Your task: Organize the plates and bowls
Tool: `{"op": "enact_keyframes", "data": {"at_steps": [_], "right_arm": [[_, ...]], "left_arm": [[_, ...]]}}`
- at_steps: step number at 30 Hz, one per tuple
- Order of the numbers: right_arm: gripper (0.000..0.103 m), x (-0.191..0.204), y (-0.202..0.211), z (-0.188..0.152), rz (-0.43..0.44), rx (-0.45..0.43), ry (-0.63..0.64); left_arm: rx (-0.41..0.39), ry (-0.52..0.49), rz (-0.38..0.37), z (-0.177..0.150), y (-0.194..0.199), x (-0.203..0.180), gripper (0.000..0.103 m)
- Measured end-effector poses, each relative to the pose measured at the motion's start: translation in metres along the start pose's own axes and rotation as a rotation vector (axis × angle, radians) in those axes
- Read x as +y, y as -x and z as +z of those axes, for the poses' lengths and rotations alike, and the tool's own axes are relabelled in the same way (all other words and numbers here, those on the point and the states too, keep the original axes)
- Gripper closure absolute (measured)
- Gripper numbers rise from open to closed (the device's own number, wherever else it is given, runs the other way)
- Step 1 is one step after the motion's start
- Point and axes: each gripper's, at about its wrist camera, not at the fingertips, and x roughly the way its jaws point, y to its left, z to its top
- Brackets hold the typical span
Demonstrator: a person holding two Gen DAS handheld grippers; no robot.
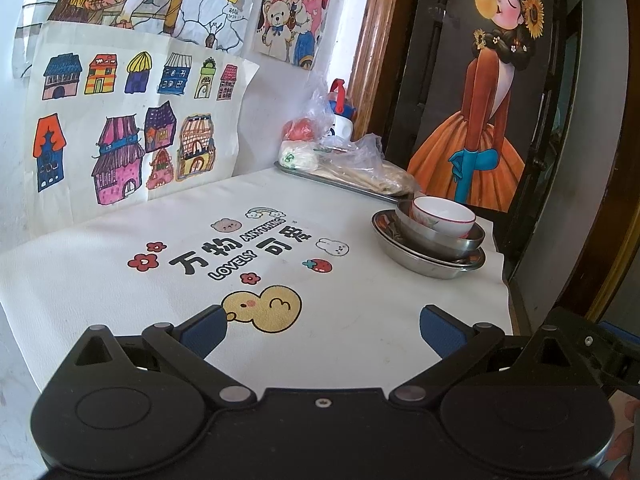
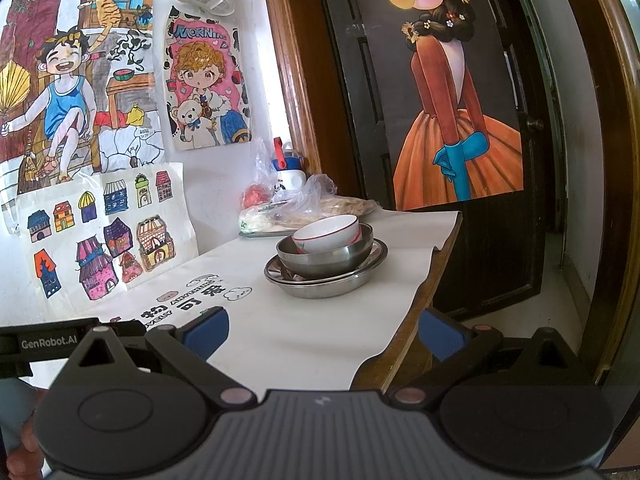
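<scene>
Bowl stack (image 2: 326,254), well beyond spread, empty jaws

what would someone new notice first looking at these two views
Probably the nested stack near the table's right edge: a white ceramic bowl tilted inside a steel bowl on a steel plate. Next, the bubble-gum girl poster on the dark door behind. Both grippers, left and right, hang open and empty.
</scene>
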Motion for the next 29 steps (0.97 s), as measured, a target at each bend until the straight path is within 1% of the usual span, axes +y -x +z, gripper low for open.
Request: {"op": "enact_keyframes", "data": {"at_steps": [19, 22, 25, 27, 29], "right_arm": [[0.000, 0.0015, -0.0009, -0.0023, 0.001, 0.006, -0.002], [0.000, 0.0012, -0.0010, -0.0018, 0.002, 0.006, -0.002], [0.000, 0.0017, -0.0014, -0.0028, 0.003, 0.010, -0.001], [0.000, 0.0025, -0.0018, -0.0040, 0.005, 0.014, 0.000], [0.000, 0.0030, -0.0024, -0.0043, 0.006, 0.017, -0.001]], "left_arm": [[0.006, 0.000, -0.001, -0.0031, -0.0011, 0.0000, 0.001], [0.015, 0.001, 0.008, -0.0031, -0.0015, -0.0002, 0.001], [-0.001, 0.002, 0.001, -0.0060, 0.0000, -0.0002, 0.001], [0.007, 0.012, 0.006, -0.0057, -0.0010, 0.0002, 0.001], [-0.002, 0.019, 0.007, -0.0060, -0.0004, 0.0012, 0.001]]}}
